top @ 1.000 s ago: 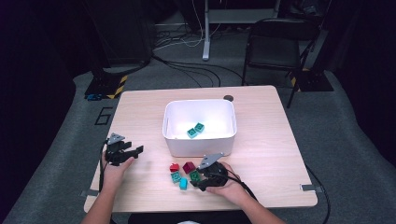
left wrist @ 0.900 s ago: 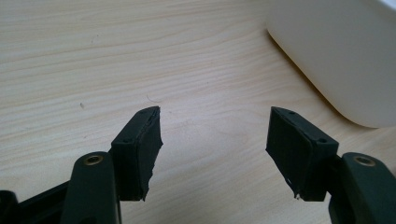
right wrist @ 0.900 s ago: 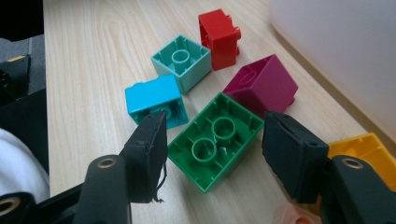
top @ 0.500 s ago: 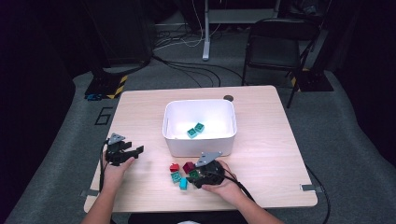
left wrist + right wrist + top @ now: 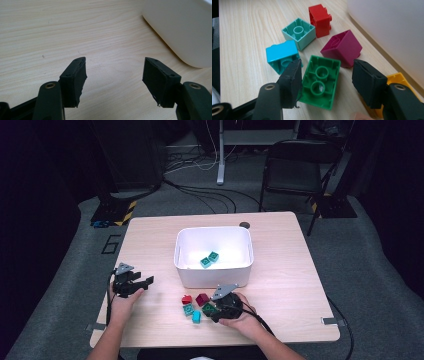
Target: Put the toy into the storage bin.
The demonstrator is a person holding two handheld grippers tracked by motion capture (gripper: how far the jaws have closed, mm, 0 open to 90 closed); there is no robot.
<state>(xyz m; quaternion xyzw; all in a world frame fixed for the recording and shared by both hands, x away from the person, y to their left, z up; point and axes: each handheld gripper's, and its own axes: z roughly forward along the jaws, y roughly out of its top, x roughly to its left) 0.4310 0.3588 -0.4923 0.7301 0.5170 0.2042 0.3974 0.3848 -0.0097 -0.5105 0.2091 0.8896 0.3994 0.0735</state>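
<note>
Right gripper [image 5: 325, 82] jaws, just narrowing, straddle the upturned green brick [image 5: 320, 82] on the table [image 5: 280, 285] beside the white bin [image 5: 214, 270], not yet pinching it; left gripper [image 5: 115, 80] idles, jaws apart and empty

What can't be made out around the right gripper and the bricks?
- Yellow brick: right gripper view, mostly hidden behind a black jaw.
- Green brick: lies between the right gripper jaws; whether the pads touch it is unclear. In the high view the gripper covers it.
- Teal bricks in the white bin: high view, too small to count studs.
</note>
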